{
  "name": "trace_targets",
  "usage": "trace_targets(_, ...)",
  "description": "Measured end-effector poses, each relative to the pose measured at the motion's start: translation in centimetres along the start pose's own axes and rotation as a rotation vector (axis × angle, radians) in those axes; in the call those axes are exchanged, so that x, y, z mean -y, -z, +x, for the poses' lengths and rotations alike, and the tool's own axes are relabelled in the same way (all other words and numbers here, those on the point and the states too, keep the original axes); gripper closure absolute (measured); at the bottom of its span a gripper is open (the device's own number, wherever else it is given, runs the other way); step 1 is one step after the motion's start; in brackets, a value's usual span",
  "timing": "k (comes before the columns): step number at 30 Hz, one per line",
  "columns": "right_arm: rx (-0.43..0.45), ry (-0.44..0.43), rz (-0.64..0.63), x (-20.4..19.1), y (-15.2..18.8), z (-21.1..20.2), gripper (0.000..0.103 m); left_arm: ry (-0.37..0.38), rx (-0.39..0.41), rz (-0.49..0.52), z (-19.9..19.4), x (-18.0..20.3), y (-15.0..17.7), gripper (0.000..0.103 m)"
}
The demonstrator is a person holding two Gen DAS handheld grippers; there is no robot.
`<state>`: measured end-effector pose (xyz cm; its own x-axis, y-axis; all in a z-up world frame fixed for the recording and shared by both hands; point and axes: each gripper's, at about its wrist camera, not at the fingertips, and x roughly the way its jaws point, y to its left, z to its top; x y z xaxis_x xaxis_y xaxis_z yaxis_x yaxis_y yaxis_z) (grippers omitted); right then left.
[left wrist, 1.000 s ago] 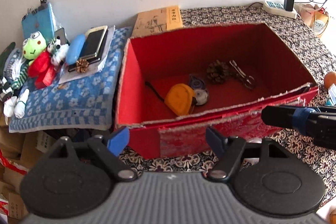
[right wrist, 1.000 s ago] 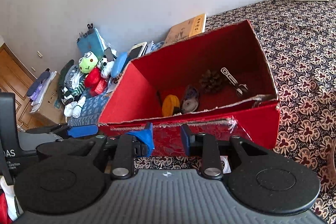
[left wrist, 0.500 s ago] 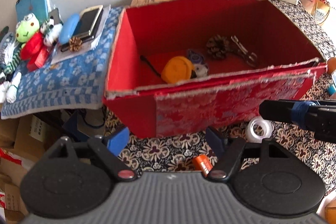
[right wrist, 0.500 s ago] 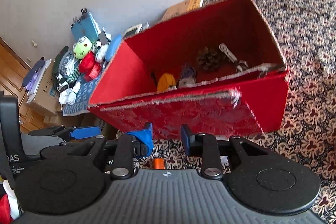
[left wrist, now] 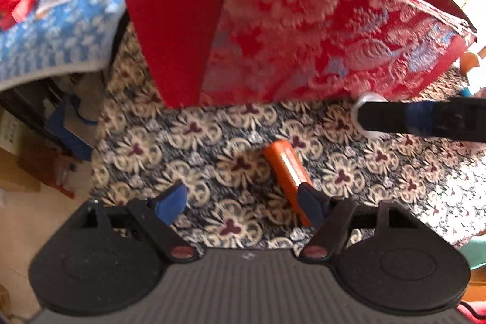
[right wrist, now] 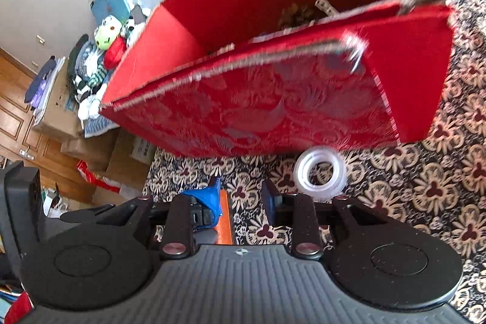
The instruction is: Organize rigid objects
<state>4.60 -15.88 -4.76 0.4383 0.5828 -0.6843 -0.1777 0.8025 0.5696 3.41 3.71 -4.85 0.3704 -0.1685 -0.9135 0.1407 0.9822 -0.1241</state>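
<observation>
Orange catches the eye first: a small orange block [left wrist: 284, 169] lies on the floral-patterned surface [left wrist: 194, 148], its near end between the wide-open jaws of the left gripper [left wrist: 243, 199], closer to the right finger, nothing touching it yet. This looks like the approach to a pick, and the next move calls for centring over the block, then closing squarely on its long sides before lifting it toward the box. Over on the right, the right gripper [right wrist: 241, 196] hovers with jaws narrowly apart and empty; its blue pad hides part of the same block. Just beyond its fingertips sits a clear tape roll [right wrist: 320, 173], tucked near the foot of the red box [right wrist: 273, 99], likely next in line. Inside the box, only a pine cone [right wrist: 299, 14] and a pale strip show above the rim. Farther left, a blue patterned cloth [left wrist: 57, 38] carries a phone and a second cone, with a green frog plush [right wrist: 106, 34], cardboard boxes and a wooden door beyond.
</observation>
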Motion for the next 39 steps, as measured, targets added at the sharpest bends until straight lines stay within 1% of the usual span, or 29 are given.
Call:
trace_targets(4, -0.046, -0.015, -0.003, -0.1, 0.1, 1.1, 0.091, 0.072, -0.013, -0.017, 0.2, -0.1, 0.4, 0.029)
trace_targets(9, -0.099, -0.042, 0.01, 0.1, 0.3, 2.1, 0.091, 0.123, 0.001, -0.01, 0.3, 0.4, 0.4, 0.029)
trace_targets(11, -0.116, -0.054, 0.013, 0.2, 0.4, 2.3, 0.091, 0.148, 0.011, -0.008, 0.4, 0.7, 0.4, 0.031)
trace_targets(12, -0.121, -0.058, 0.014, 0.2, 0.4, 2.4, 0.09, 0.163, 0.015, -0.01, 0.4, 0.7, 0.3, 0.033)
trace_targets(15, -0.137, -0.07, 0.012, 0.2, 0.5, 2.8, 0.09, 0.192, 0.02, -0.013, 1.2, 1.0, -0.3, 0.044)
trace_targets(21, -0.151, -0.089, 0.006, 0.1, 0.6, 3.3, 0.09, 0.217, 0.042, -0.003, 1.2, 0.9, -0.4, 0.048)
trace_targets(22, -0.154, -0.091, 0.004, 0.0, 0.7, 3.5, 0.09, 0.219, 0.046, 0.002, 1.2, 0.8, -0.3, 0.05)
trace_targets(25, -0.158, -0.102, 0.009, 0.0, 0.7, 3.9, 0.091, 0.215, 0.059, 0.025, 1.2, 1.0, -0.1, 0.059)
trace_targets(28, -0.152, -0.121, 0.019, -0.1, 0.7, 4.1, 0.09, 0.19, 0.071, 0.054, 1.4, 1.4, 0.0, 0.074)
trace_targets(29, -0.147, -0.128, 0.017, -0.1, 0.8, 4.1, 0.088, 0.189, 0.073, 0.057, 1.4, 1.5, 0.0, 0.079)
trace_targets(31, -0.137, -0.136, 0.018, -0.3, 0.7, 4.3, 0.087, 0.209, 0.075, 0.046, 1.6, 1.3, -0.1, 0.087)
trace_targets(34, -0.129, -0.143, 0.032, -0.2, 0.7, 4.5, 0.087, 0.207, 0.088, 0.052, 1.7, 1.0, -0.1, 0.088)
trace_targets(36, -0.132, -0.155, 0.048, 0.1, 0.8, 4.4, 0.087, 0.219, 0.09, 0.041, 1.5, 0.5, -0.1, 0.089)
trace_targets(39, -0.134, -0.184, 0.113, 1.3, 0.9, 4.3, 0.087, 0.23, 0.093, 0.04, 1.3, 0.1, 0.0, 0.09)
